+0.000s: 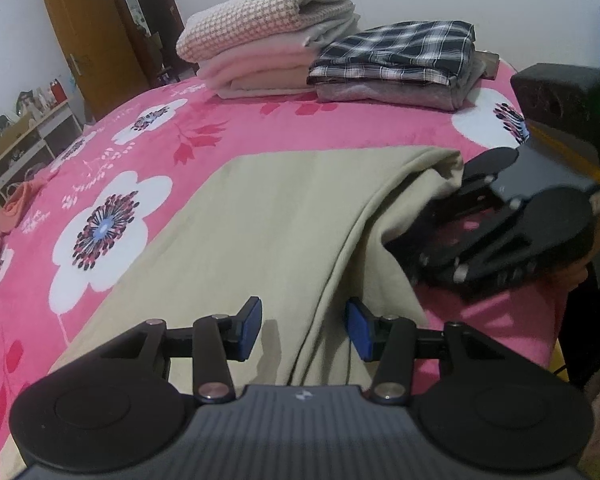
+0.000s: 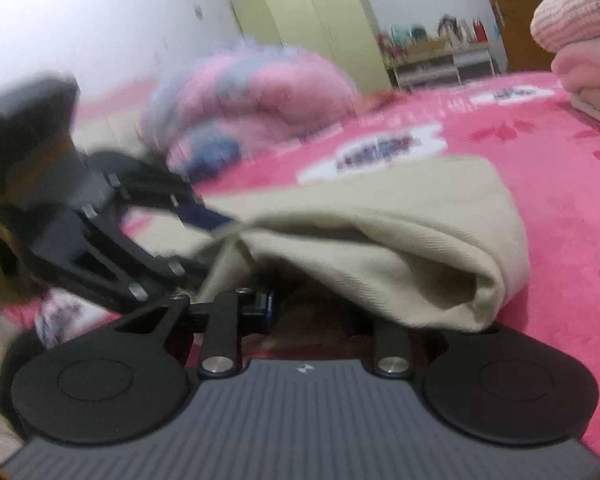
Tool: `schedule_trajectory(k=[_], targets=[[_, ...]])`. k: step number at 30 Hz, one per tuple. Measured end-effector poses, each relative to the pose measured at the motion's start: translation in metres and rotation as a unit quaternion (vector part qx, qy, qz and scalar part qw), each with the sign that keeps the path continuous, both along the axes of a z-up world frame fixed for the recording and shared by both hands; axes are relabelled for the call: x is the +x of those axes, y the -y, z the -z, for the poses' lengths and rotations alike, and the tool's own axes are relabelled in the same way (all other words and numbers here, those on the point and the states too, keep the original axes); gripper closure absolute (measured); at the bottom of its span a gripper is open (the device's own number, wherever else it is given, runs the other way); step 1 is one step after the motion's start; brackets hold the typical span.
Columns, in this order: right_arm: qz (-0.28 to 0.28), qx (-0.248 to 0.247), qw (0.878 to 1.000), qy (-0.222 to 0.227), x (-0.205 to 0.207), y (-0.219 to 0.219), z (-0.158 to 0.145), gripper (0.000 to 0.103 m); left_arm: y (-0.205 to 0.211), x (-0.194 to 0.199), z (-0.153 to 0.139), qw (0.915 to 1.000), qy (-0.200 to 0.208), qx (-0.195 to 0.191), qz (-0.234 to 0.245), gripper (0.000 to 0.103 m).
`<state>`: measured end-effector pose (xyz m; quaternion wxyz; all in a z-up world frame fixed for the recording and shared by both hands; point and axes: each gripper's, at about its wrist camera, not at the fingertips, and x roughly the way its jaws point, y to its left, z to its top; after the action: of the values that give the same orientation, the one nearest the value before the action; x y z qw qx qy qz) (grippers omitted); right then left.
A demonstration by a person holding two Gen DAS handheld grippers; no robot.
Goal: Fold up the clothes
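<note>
On the pink bed [image 1: 228, 128] lies the beige cloth [image 1: 260, 232]. Left gripper [image 1: 304, 328] stands partly open astride its folded edge; right gripper [image 2: 308, 312] looks narrowed under the raised fold, grip unclear. A loose hold could drop it and spoil the crease.

Beige garment [image 1: 260, 232]; pink bedspread [image 1: 228, 128], white flowers; black-white plaid stack [image 1: 396, 52]; pink-cream stack [image 1: 260, 44].
</note>
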<state>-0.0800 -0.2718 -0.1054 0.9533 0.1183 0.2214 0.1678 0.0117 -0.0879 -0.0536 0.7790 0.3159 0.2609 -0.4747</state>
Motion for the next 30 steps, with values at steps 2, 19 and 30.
schedule_trajectory(k=[2, 19, 30], targets=[[-0.006, -0.019, 1.000, -0.004, -0.001, -0.005, -0.004, 0.076, -0.001, 0.001, -0.003, 1.0000, -0.001, -0.005, -0.001, 0.055], [-0.031, 0.075, 0.997, -0.014, 0.007, 0.013, -0.002, 0.076, -0.029, 0.017, -0.023, 0.9944, -0.067, -0.080, -0.018, 0.055], [-0.034, 0.111, 0.992, 0.051, 0.002, 0.015, -0.006, 0.074, -0.024, 0.019, -0.015, 0.9961, -0.065, -0.060, -0.006, 0.050]])
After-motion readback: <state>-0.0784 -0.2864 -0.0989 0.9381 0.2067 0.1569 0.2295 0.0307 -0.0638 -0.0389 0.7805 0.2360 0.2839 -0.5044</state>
